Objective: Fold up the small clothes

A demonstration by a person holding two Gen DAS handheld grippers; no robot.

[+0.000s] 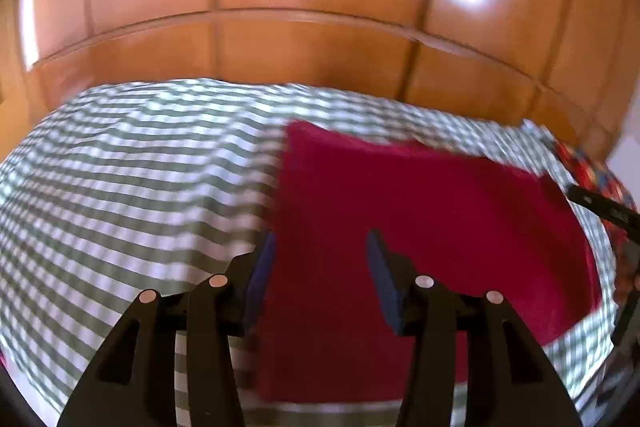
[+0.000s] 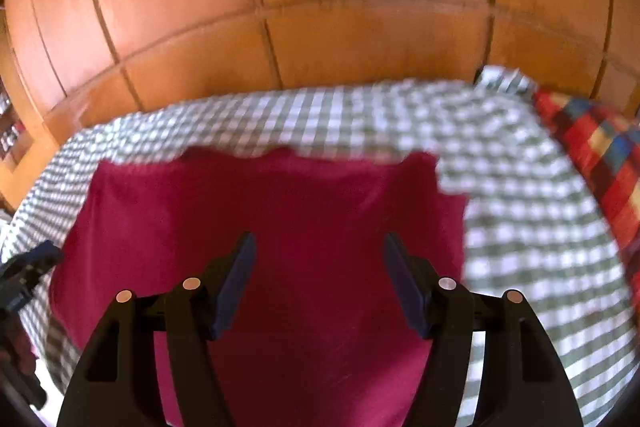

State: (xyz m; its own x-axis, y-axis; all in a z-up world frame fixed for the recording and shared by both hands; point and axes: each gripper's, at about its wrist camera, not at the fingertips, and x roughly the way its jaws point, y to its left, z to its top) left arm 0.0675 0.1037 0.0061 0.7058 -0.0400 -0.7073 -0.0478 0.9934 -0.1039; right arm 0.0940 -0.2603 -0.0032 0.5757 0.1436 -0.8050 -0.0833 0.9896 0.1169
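Observation:
A dark red garment [image 1: 420,227] lies flat on a green-and-white checked cloth [image 1: 132,187]. It also shows in the right wrist view [image 2: 280,227], with a wavy far edge. My left gripper [image 1: 322,239] is open and empty, held above the garment's left edge. My right gripper [image 2: 319,241] is open and empty, held above the middle of the garment. The right gripper shows at the right edge of the left wrist view [image 1: 600,209]. The left gripper shows at the left edge of the right wrist view [image 2: 28,267].
A glossy wooden wardrobe [image 1: 312,7] stands right behind the checked surface [image 2: 520,227]. A red, blue and yellow patchwork cushion [image 2: 592,163] lies at the right end, also seen in the left wrist view [image 1: 596,179].

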